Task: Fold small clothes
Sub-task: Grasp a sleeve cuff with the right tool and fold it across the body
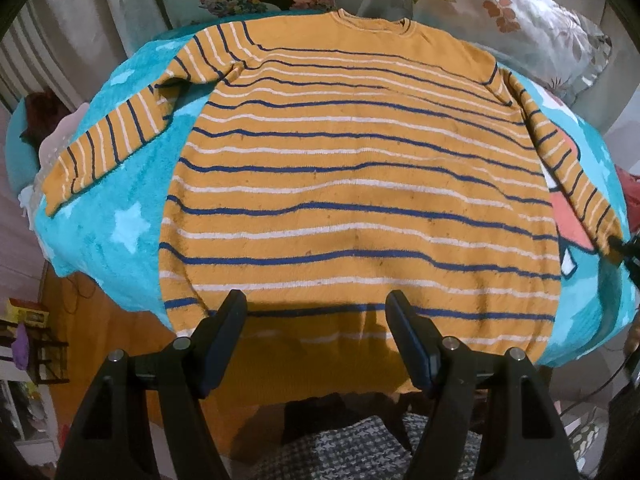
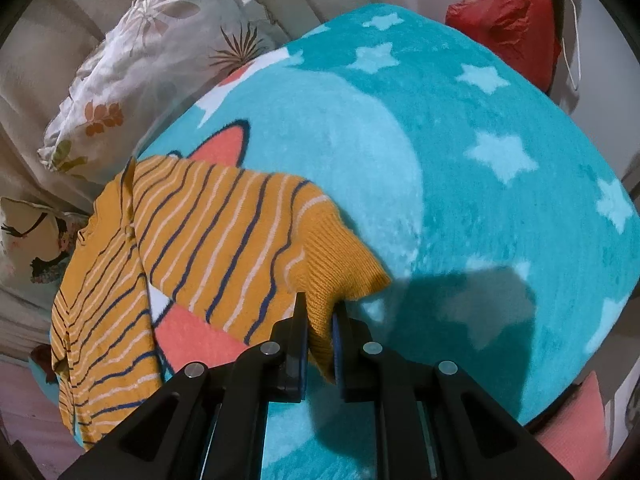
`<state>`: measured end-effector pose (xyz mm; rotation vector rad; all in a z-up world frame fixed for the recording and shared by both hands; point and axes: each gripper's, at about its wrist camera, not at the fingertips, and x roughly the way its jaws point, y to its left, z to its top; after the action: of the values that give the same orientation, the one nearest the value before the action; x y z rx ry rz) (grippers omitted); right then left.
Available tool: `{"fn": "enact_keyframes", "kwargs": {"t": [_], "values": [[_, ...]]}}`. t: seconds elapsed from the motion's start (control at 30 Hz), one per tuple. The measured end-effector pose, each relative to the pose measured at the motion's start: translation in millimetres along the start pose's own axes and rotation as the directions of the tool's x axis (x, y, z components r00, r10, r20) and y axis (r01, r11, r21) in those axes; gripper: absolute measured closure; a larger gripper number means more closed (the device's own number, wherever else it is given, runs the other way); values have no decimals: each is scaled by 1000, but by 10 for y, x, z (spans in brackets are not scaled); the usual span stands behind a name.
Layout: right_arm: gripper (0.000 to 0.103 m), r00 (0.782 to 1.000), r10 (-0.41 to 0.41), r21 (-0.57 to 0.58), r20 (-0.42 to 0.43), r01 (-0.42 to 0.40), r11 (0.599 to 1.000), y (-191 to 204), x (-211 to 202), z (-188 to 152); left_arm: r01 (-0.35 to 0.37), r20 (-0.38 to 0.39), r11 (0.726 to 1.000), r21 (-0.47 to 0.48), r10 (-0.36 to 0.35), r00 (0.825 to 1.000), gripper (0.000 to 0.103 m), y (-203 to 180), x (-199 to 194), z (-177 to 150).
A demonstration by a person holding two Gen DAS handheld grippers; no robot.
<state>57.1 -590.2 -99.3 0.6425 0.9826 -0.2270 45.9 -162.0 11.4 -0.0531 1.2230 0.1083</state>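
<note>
A small mustard sweater (image 1: pixel 360 184) with navy and white stripes lies spread flat on a turquoise star-patterned blanket (image 1: pixel 120 216), collar (image 1: pixel 372 26) toward the pillows (image 1: pixel 520 12) and hem hanging a little over the near edge, so its long axis runs from the person's side straight away toward the head of the bed, with the stripes crossing that line. The right gripper (image 2: pixel 320 320) has its fingers pressed together on the ribbed cuff (image 2: pixel 340 276) of the right sleeve (image 2: pixel 224 232), which is lifted off the blanket and stretches away from the body of the garment at a slant; the left sleeve (image 1: pixel 104 148) lies loose on the blanket, angled outward and down. The left gripper (image 1: pixel 316 312) hovers over the hem with its fingers spread and nothing between them (their shadow falls on the lowest stripes). The step in hand looks like folding the right sleeve in across the chest. To do it well, the cuff should probably be carried inward, low and taut enough that the sleeve creases at the shoulder seam, then laid roughly along a stripe so it lies square. The free left gripper could press the body down near the hem so the knit does not drag or bunch on the plush blanket
</note>
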Motion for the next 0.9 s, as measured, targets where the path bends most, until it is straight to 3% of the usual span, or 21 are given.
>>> {"fn": "enact_keyframes", "kwargs": {"t": [0.1, 0.3, 0.43, 0.63, 0.8, 0.9], "values": [[93, 999, -17, -6, 33, 17, 1000, -34, -70, 138, -10, 0, 1000, 13, 10, 1000, 32, 13, -2, 9], [93, 980, -132, 67, 149, 123, 990, -262, -419, 635, 20, 13, 1000, -6, -20, 1000, 32, 122, 12, 149], [93, 974, -131, 98, 186, 114, 989, -164, -678, 858, 57, 20, 998, -2, -57, 998, 32, 221, 49, 305], [93, 990, -9, 37, 138, 4, 999, 656, -639, 728, 117, 36, 993, -10, -116, 993, 32, 570, 101, 608], [93, 995, 68, -101, 73, -61, 993, 1797, -279, 482, 128, 54, 990, -53, -125, 991, 32, 1115, 166, 817], [93, 993, 113, -217, 12, -108, 970, 2681, 21, 282, 122, 59, 988, -93, -117, 991, 32, 1501, 212, 876]]}}
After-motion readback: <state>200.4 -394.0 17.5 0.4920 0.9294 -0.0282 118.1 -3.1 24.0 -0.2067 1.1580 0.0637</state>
